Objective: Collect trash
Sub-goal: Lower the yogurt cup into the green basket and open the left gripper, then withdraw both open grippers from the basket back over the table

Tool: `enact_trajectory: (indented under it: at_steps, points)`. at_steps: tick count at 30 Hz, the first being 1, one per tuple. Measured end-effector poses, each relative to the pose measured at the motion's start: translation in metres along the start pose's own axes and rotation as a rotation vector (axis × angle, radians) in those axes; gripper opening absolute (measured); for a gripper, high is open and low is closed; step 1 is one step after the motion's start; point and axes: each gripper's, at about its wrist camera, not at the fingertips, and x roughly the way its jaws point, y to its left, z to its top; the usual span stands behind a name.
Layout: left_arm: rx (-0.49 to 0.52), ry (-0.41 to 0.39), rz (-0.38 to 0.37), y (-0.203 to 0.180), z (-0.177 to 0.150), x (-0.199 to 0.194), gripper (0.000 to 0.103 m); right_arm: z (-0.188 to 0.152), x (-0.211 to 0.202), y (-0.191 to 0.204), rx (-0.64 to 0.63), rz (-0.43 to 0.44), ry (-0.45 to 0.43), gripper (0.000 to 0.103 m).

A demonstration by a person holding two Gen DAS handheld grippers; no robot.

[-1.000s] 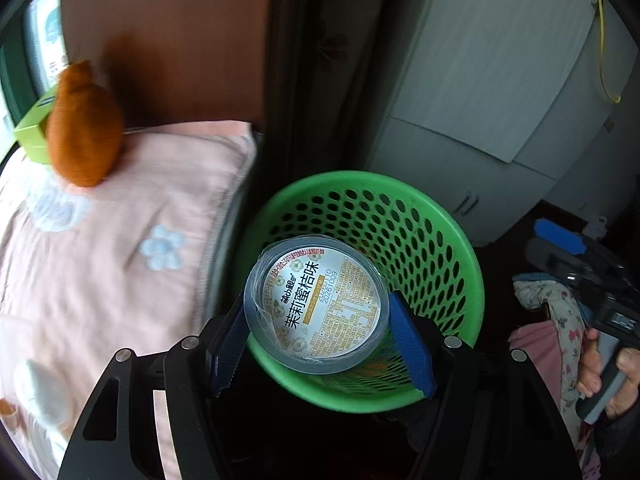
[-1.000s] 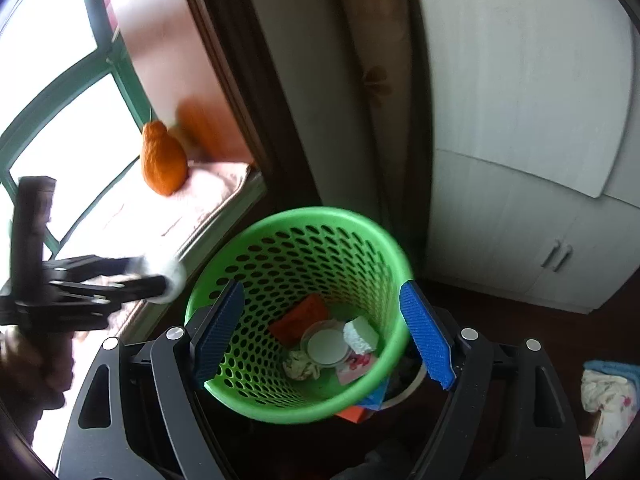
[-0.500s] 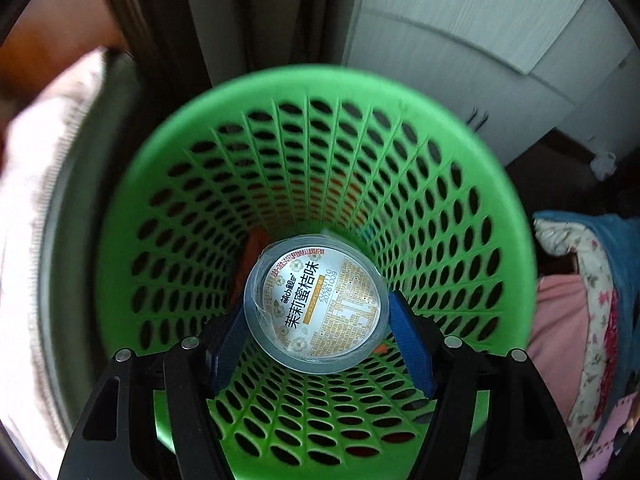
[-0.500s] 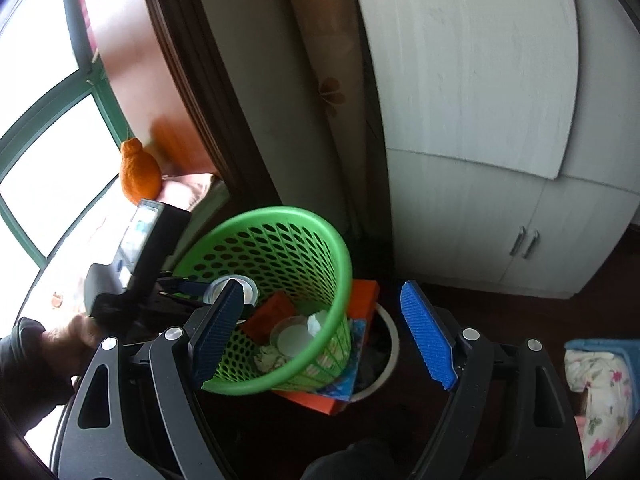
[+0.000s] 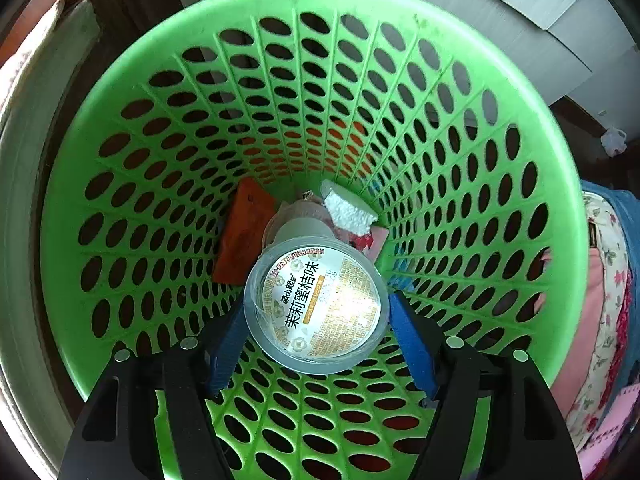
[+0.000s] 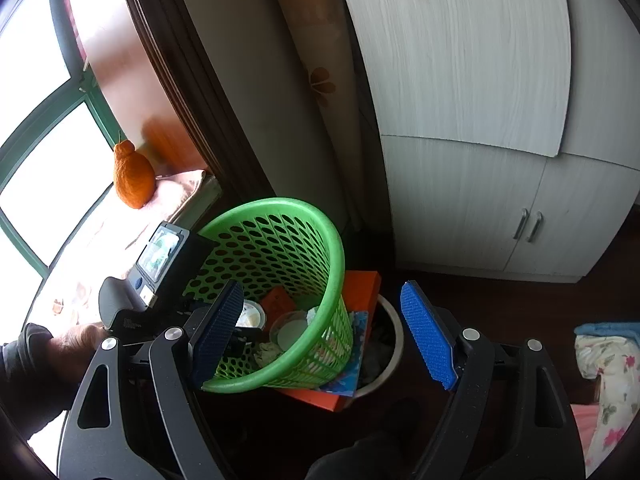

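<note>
My left gripper [image 5: 316, 344] is shut on a clear plastic cup [image 5: 316, 306] with a printed foil lid, held inside the mouth of the green perforated basket [image 5: 120, 128]. At the basket's bottom lie an orange packet [image 5: 244, 232], a white foam piece [image 5: 346, 210] and another cup. In the right wrist view the basket [image 6: 328, 248] leans tilted, and the left gripper's body [image 6: 160, 280] reaches into it with the cup [image 6: 250, 316]. My right gripper [image 6: 324, 332] is open and empty, in front of the basket.
The basket rests on an orange box [image 6: 360, 288] and a white round bin [image 6: 388, 356]. A white cabinet [image 6: 480, 208] stands behind. An orange fruit [image 6: 132, 180] sits on a pink cloth on the window ledge at left. Flowered fabric [image 6: 604, 364] lies at right.
My left gripper moved with the cup from beside the ledge to inside the basket, and deeper. The right gripper pulled back and right; the basket now looks tilted.
</note>
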Motion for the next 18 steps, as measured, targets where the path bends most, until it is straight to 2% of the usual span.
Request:
enact_trajectory:
  at_steps: [3, 9, 18]
  points:
    - [-0.014, 0.01, -0.009, 0.004, -0.005, 0.007, 0.072, 0.0, 0.0, -0.001, 0.005, 0.0, -0.001, 0.081]
    - [-0.029, -0.018, -0.025, 0.01, -0.018, -0.003, 0.072, 0.001, -0.005, 0.004, 0.003, 0.002, -0.008, 0.081]
    - [-0.099, -0.19, -0.058, 0.028, -0.055, -0.079, 0.072, 0.007, -0.016, 0.034, -0.05, 0.038, -0.025, 0.082]
